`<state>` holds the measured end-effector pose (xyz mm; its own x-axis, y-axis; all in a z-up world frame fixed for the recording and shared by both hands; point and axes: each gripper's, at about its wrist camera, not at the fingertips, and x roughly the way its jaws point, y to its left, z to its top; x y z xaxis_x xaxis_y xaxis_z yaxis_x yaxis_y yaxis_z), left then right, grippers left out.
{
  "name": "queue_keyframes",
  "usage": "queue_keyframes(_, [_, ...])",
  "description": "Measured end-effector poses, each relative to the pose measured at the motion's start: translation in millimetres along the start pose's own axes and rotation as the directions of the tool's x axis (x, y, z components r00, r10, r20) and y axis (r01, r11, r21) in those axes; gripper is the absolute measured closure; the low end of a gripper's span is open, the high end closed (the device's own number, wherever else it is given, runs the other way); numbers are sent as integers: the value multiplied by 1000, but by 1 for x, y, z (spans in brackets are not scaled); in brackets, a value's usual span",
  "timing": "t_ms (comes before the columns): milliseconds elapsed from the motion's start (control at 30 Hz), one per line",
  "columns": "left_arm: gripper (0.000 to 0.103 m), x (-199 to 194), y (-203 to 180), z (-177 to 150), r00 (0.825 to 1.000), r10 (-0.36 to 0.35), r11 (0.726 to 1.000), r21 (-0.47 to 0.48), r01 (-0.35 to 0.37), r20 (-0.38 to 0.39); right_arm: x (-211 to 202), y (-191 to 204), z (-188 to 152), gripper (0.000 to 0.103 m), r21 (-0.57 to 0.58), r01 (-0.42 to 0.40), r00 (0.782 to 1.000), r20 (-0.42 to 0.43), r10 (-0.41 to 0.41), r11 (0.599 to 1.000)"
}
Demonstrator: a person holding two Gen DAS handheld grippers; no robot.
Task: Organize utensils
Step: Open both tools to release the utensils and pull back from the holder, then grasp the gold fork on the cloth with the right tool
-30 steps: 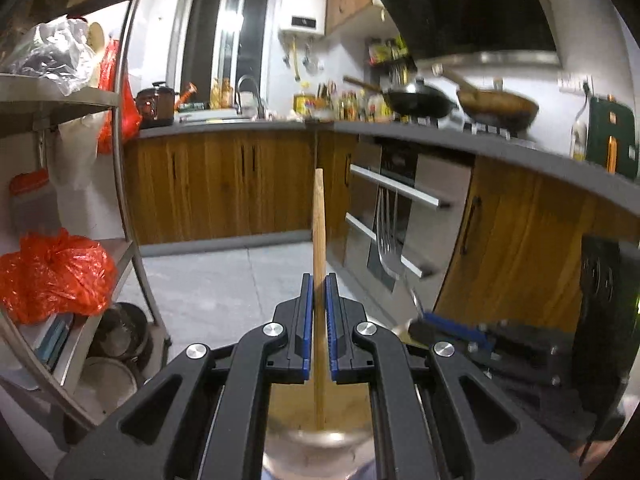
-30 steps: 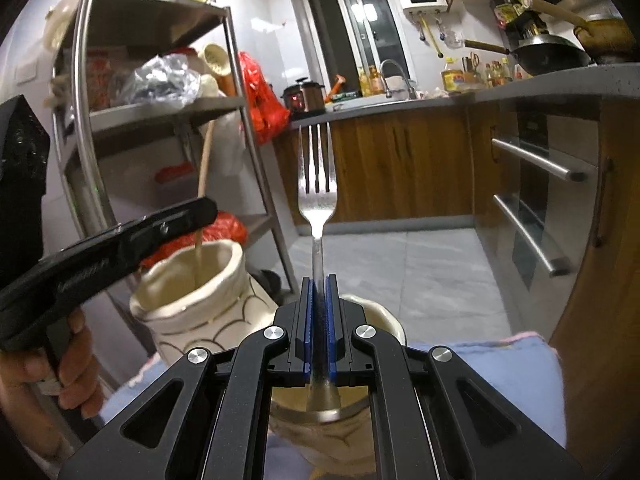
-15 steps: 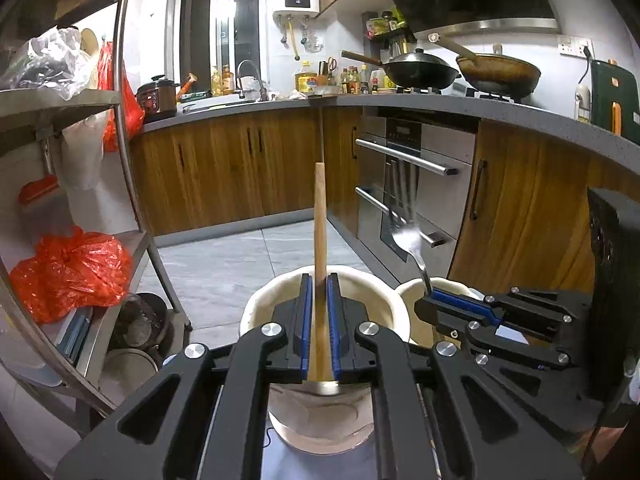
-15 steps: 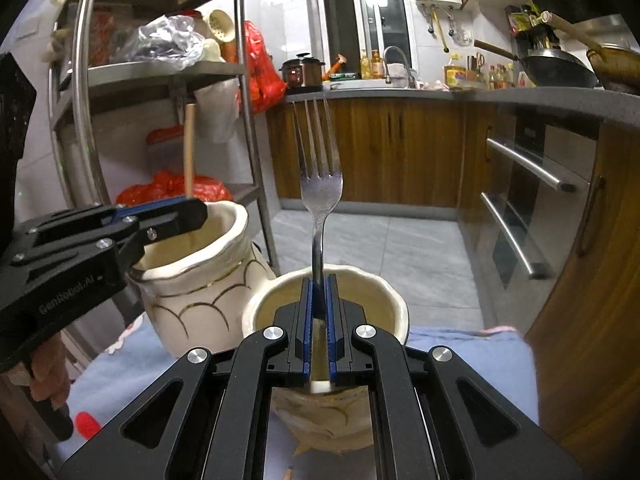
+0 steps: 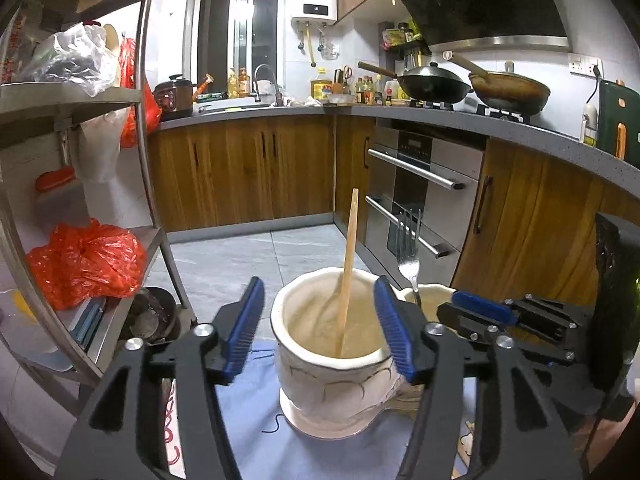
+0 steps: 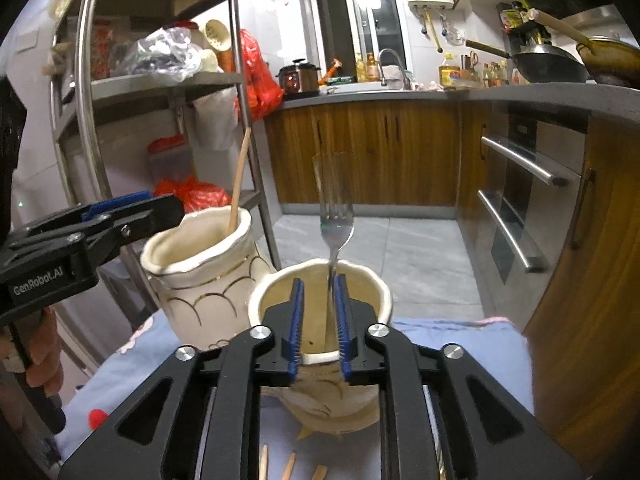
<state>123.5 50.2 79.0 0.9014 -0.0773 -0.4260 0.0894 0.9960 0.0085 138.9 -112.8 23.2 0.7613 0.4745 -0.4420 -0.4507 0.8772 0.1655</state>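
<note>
My left gripper (image 5: 320,300) is opening, its blue pads standing wide on either side of a cream ceramic pot (image 5: 320,384). A wooden stick (image 5: 347,264) leans free inside that pot, touching neither pad. My right gripper (image 6: 319,290) is also opening, over a second cream pot (image 6: 382,292). A metal fork (image 6: 336,224) stands tines up in this pot. Its shaft runs between the pads, close to the right one, and is not pinched. In the right wrist view the first pot (image 6: 200,268), the stick (image 6: 240,176) and the left gripper (image 6: 120,216) sit to the left.
Both pots stand on a light blue cloth (image 5: 256,444). A few short wooden sticks (image 6: 264,464) lie on the cloth near me. A steel shelf rack (image 5: 154,208) stands left, and an oven (image 5: 420,200) and wooden cabinets right. A hand (image 6: 40,356) holds the left gripper.
Both grippers have let go: the left one opened wide off the wooden stick, the right one parted slightly off the fork. Stick and fork now rest in their pots.
</note>
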Motion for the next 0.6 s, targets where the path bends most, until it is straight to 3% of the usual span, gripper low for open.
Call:
queue_keyframes(100, [25, -11, 1, 0, 1000, -4, 1000, -14, 4, 19, -14, -4, 1, 58, 16, -1, 1000, 23, 1, 1000])
queue_keyframes(167, [17, -22, 0, -1, 999, -5, 1000, -20, 6, 36, -26, -8, 2, 37, 23, -3, 999, 43, 2, 1000])
queue_keyframes(233, [6, -31, 0, -3, 998, -1, 1000, -21, 2, 55, -38, -11, 1, 25, 22, 2, 998, 63, -4, 1000])
queue_keyframes(367, [6, -46, -4, -7, 998, -12, 999, -30, 14, 62, -63, -16, -2, 7, 32, 20, 996, 90, -23, 999])
queue_keyframes(600, [6, -66, -14, -24, 999, -43, 999, -26, 43, 34, -89, -35, -9, 5, 64, 89, 995, 43, -92, 994])
